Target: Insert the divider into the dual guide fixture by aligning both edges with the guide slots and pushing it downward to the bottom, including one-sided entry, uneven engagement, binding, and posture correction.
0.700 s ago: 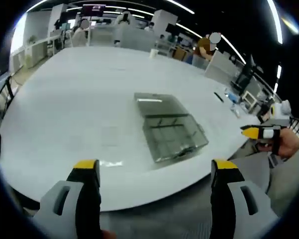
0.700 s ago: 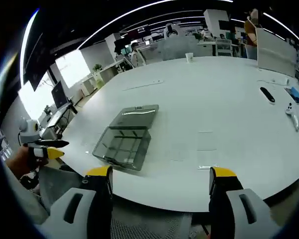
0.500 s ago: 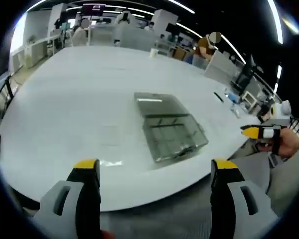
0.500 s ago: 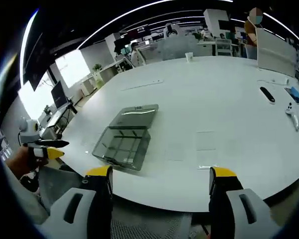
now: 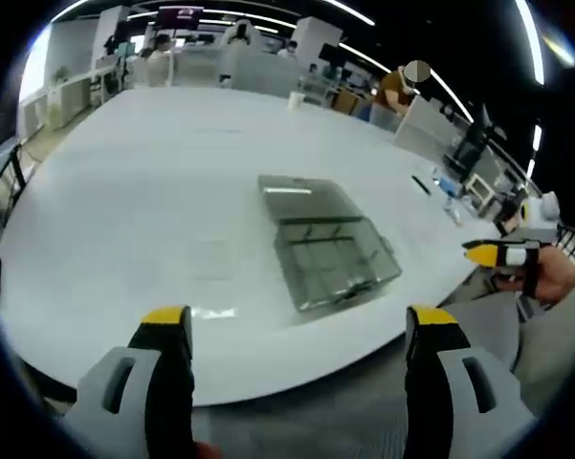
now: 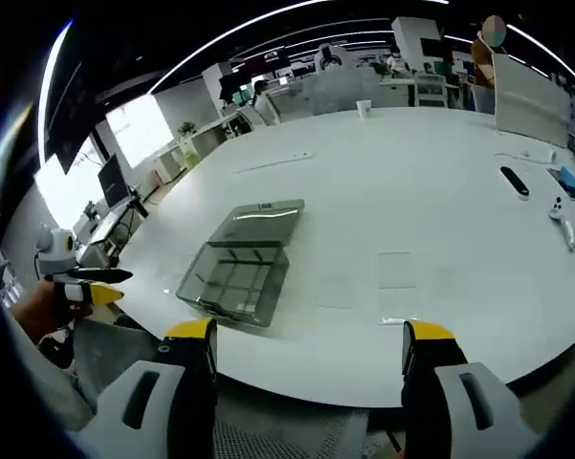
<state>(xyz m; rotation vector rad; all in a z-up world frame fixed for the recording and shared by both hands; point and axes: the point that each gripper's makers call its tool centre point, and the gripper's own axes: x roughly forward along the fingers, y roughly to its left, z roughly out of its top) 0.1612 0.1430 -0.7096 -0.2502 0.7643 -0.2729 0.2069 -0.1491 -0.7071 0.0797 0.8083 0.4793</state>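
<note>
A clear plastic box with inner compartments, the guide fixture, lies on the white table near its front edge, its lid folded open flat behind it. Clear flat sheets lie on the table to the box's right in the right gripper view; a small clear piece lies near the edge in the left gripper view. My left gripper hangs open in front of the table edge, empty. My right gripper is open and empty too, below the table edge. Each gripper appears at the side of the other's view, held in a hand.
The big white table carries a dark remote-like object, a white controller and a white cup far back. Desks, screens and people stand beyond the table.
</note>
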